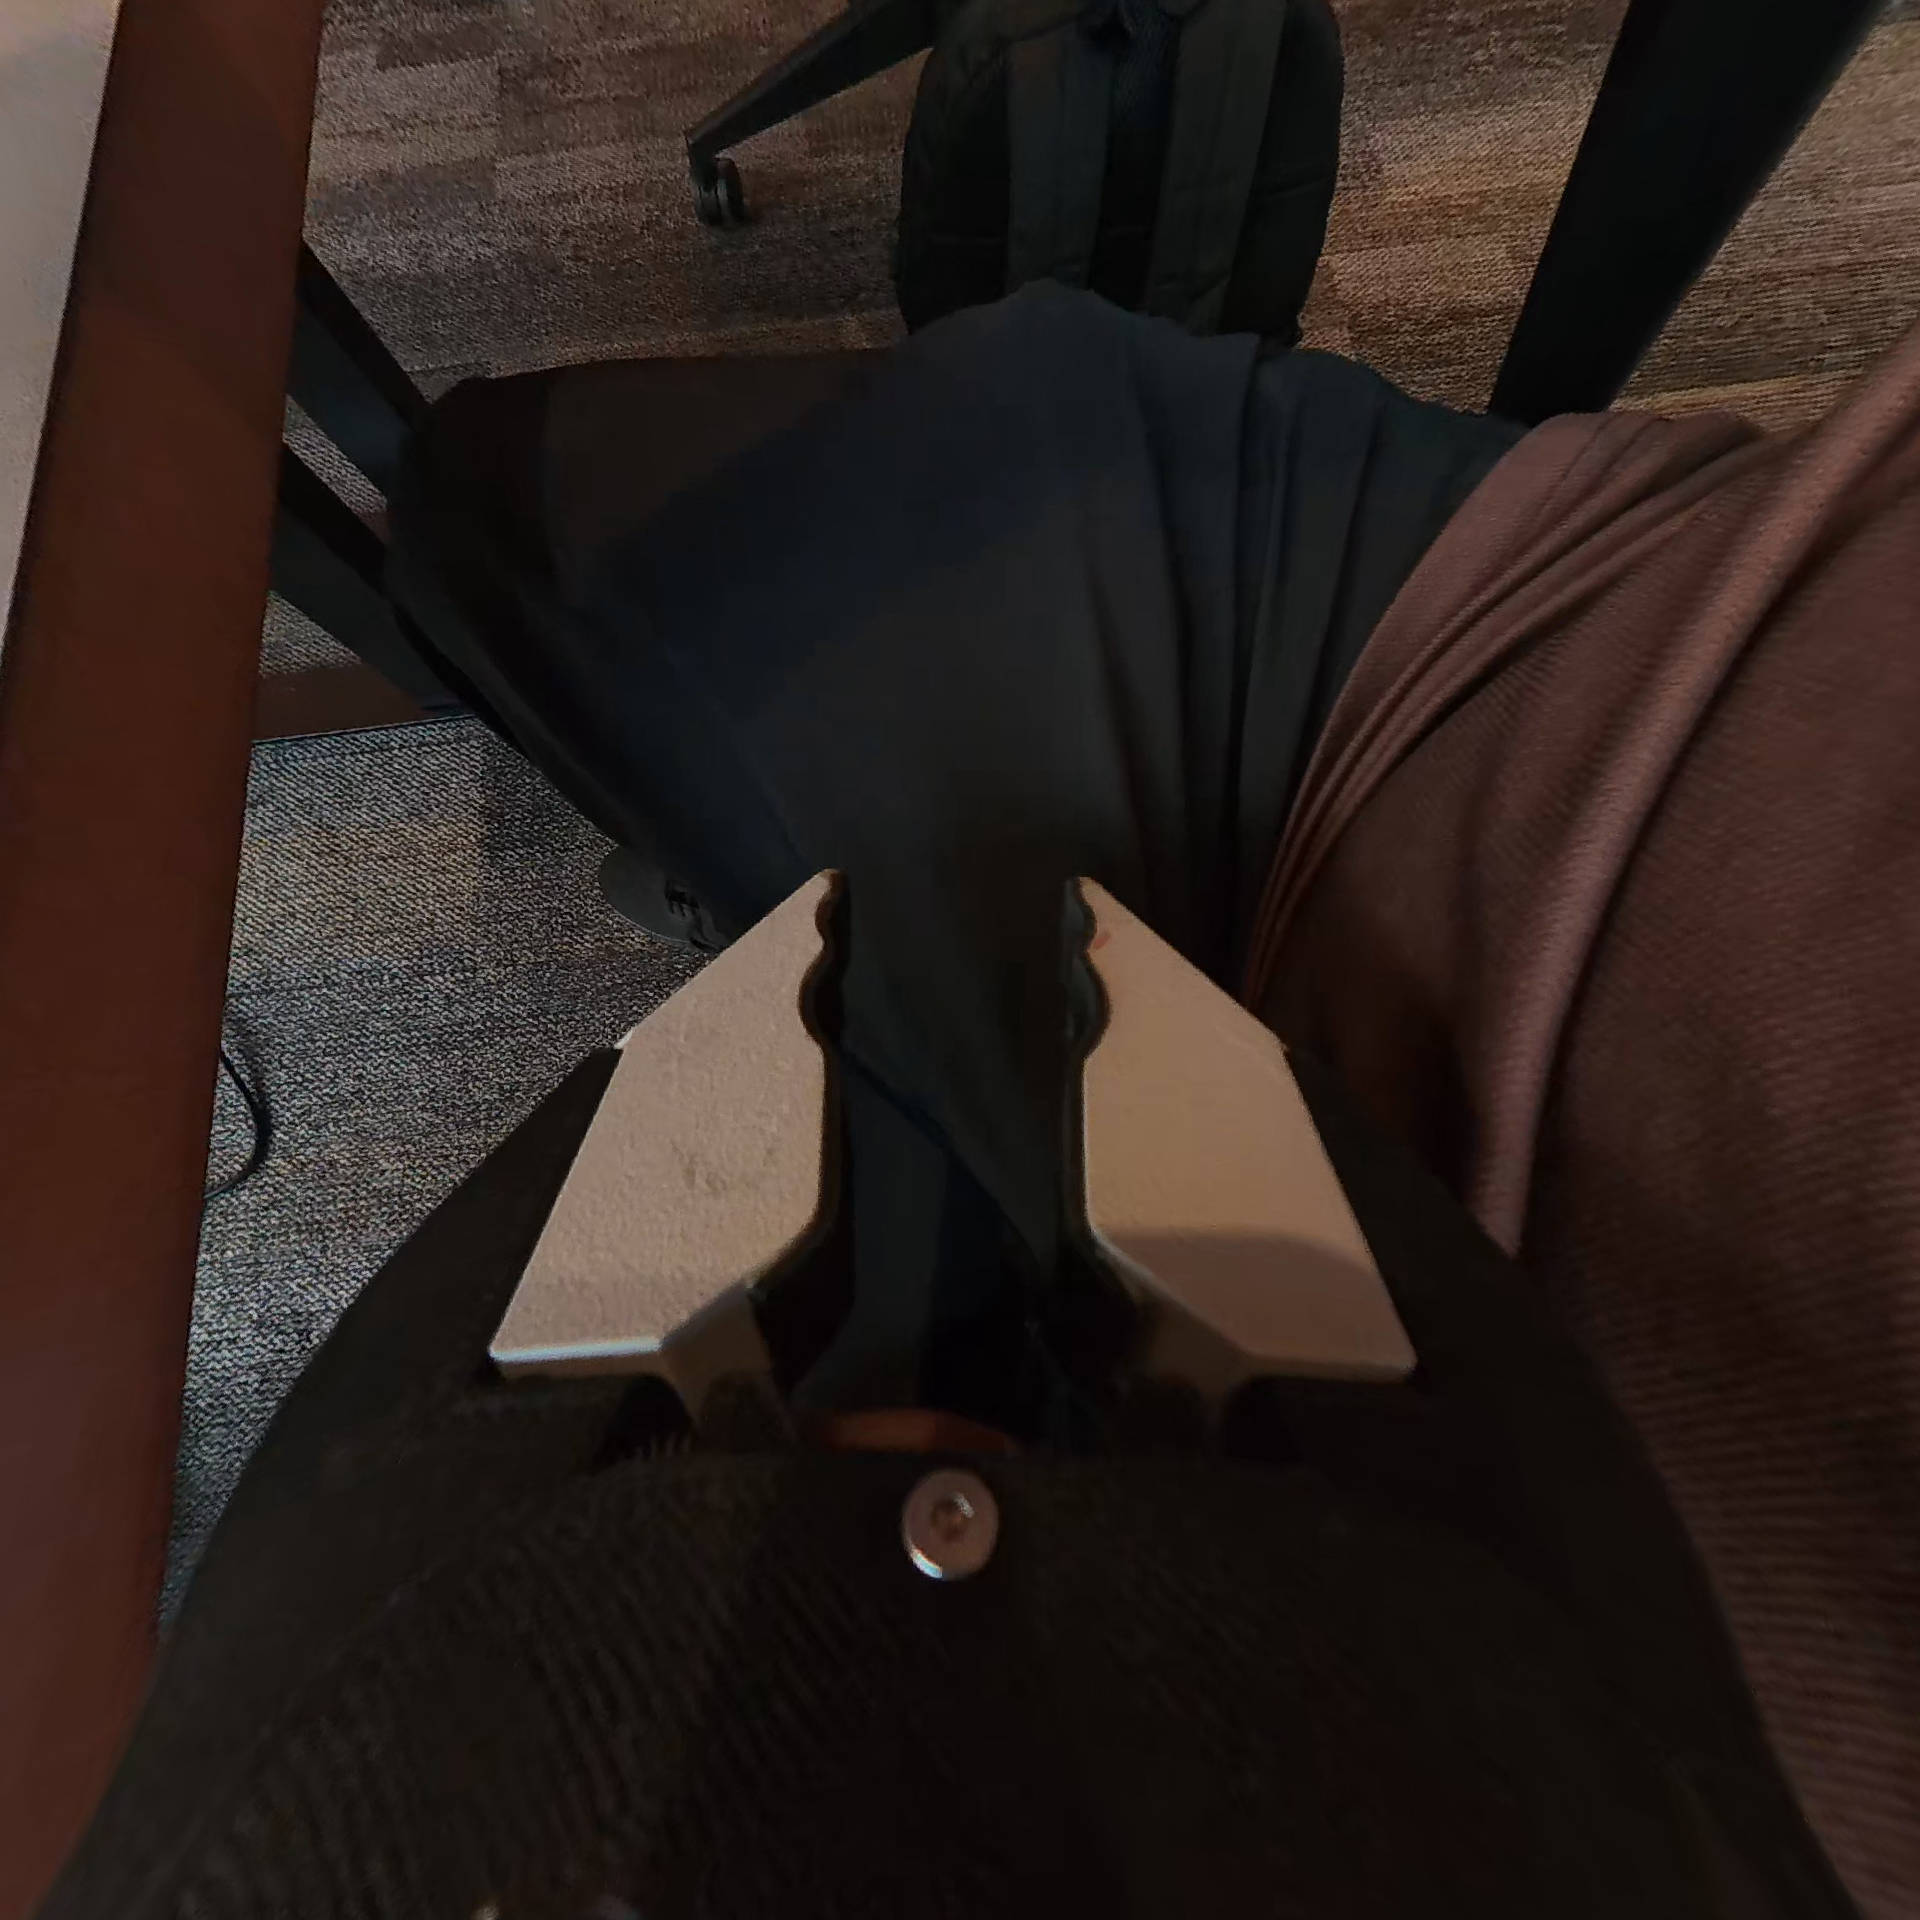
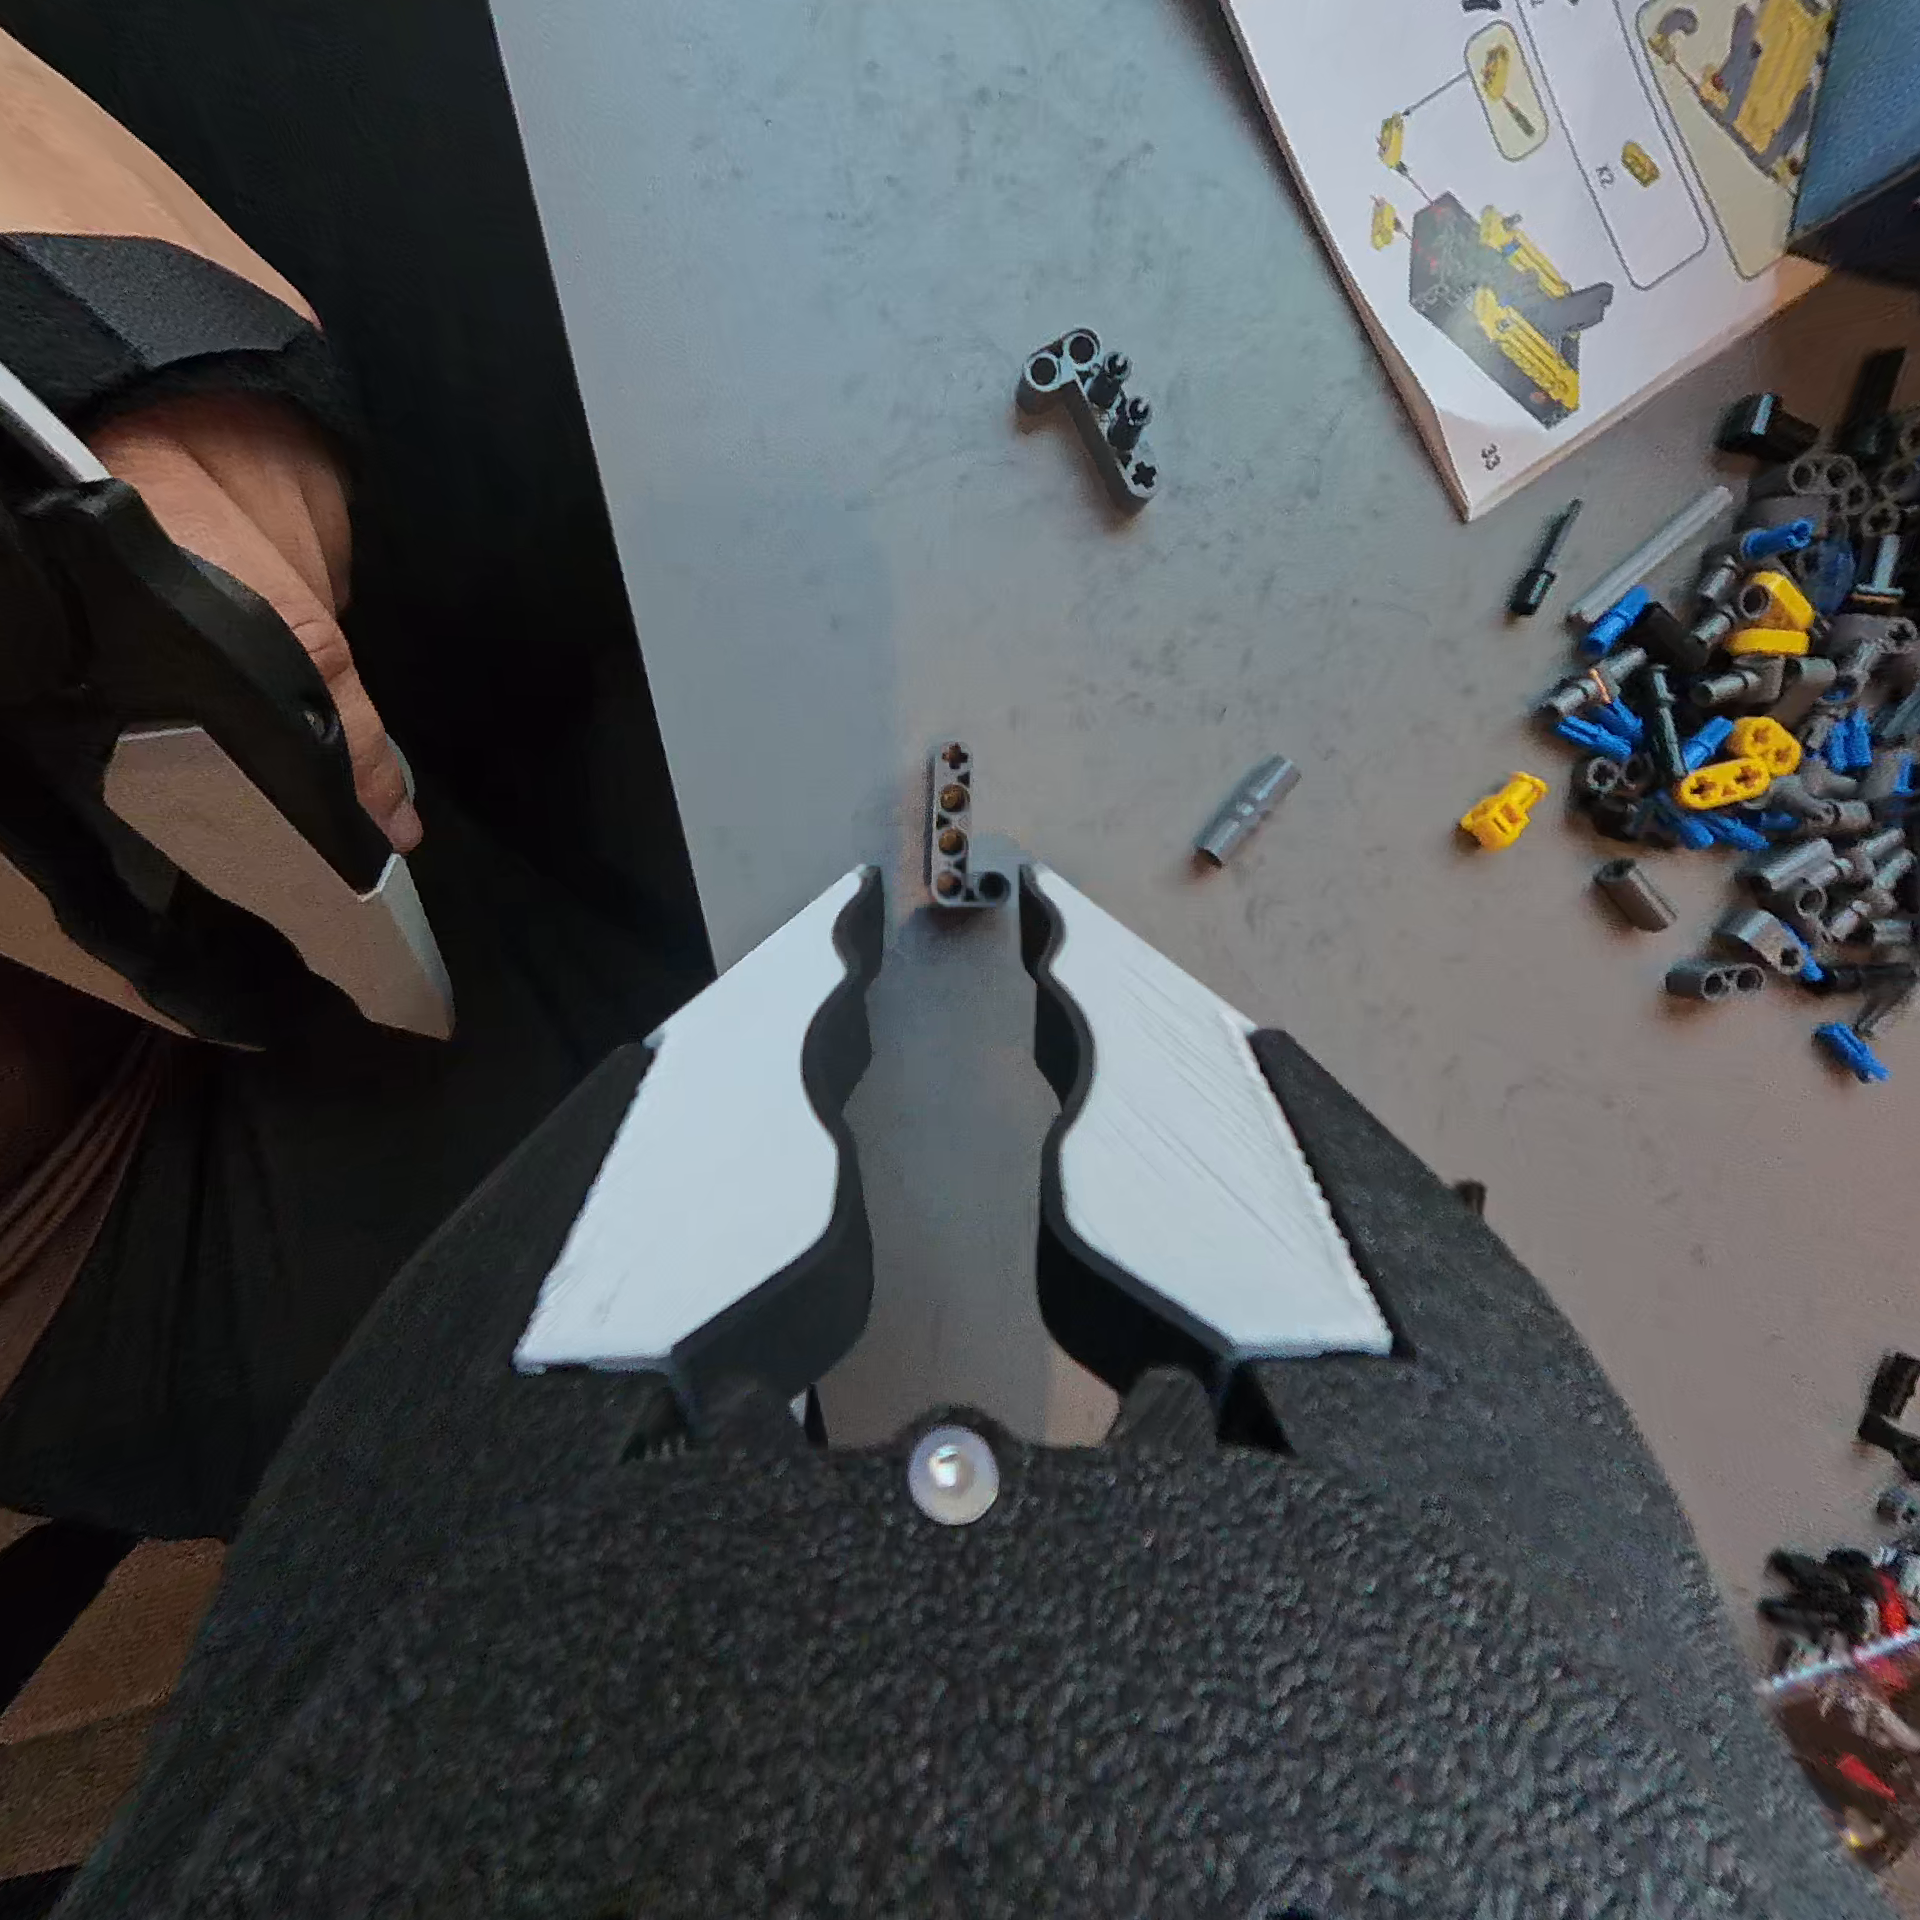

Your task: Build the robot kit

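In the right wrist view my right gripper (image 2: 948, 881) is open over the grey table (image 2: 831, 312). A small light grey L-shaped beam (image 2: 954, 821) lies just past the tips, its short foot in the gap between them without visibly touching either. A darker grey L-shaped beam with black pins (image 2: 1091, 416) lies farther ahead. My left gripper (image 1: 958, 894) is open and empty, off the table's edge, pointing down at a person's dark trousers (image 1: 935, 623). It also shows at the left of the right wrist view (image 2: 312, 883), held by a hand.
A grey connector tube (image 2: 1247, 810) lies right of the small beam. A pile of blue, yellow, grey and black parts (image 2: 1766, 727) fills the right. An instruction booklet (image 2: 1507, 208) lies at top right. The table's edge (image 2: 623, 623) runs down the left. A brown shirt (image 1: 1558, 935) and chair castors (image 1: 722, 192) show below.
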Available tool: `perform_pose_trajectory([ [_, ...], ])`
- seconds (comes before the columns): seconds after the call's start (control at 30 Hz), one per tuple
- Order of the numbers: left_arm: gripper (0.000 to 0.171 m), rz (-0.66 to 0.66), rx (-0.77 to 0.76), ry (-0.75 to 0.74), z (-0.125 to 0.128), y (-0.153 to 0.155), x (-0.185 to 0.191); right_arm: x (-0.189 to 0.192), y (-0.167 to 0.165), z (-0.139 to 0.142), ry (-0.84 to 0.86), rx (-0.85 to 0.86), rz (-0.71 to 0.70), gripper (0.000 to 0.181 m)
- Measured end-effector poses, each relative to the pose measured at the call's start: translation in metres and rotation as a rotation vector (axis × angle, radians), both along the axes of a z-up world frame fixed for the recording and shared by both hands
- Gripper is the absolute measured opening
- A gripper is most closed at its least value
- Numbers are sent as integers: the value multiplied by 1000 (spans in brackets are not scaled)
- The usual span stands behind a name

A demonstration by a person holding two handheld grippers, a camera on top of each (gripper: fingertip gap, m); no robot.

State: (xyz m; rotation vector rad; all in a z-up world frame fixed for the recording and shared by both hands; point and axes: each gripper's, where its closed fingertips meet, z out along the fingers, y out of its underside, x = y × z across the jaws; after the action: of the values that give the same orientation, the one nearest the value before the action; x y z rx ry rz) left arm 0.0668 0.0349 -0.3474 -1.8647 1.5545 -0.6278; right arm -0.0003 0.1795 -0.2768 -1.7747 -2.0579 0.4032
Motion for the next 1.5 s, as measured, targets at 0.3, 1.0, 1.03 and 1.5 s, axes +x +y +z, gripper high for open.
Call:
perform_pose_trajectory([
  [0.3,38,-4,5,-1,1,-2,1,75,84,39,169,56,-512,19],
  [1.0,38,-13,14,9,0,-3,0,94,130,2,-204,41,-214,13],
  [1.03,38,-12,14,9,0,-3,0,94,131,0,-218,35,-198,13],
  [1.5,38,-20,23,4,3,-4,1,94,121,-3,-206,2,-209,4],
])
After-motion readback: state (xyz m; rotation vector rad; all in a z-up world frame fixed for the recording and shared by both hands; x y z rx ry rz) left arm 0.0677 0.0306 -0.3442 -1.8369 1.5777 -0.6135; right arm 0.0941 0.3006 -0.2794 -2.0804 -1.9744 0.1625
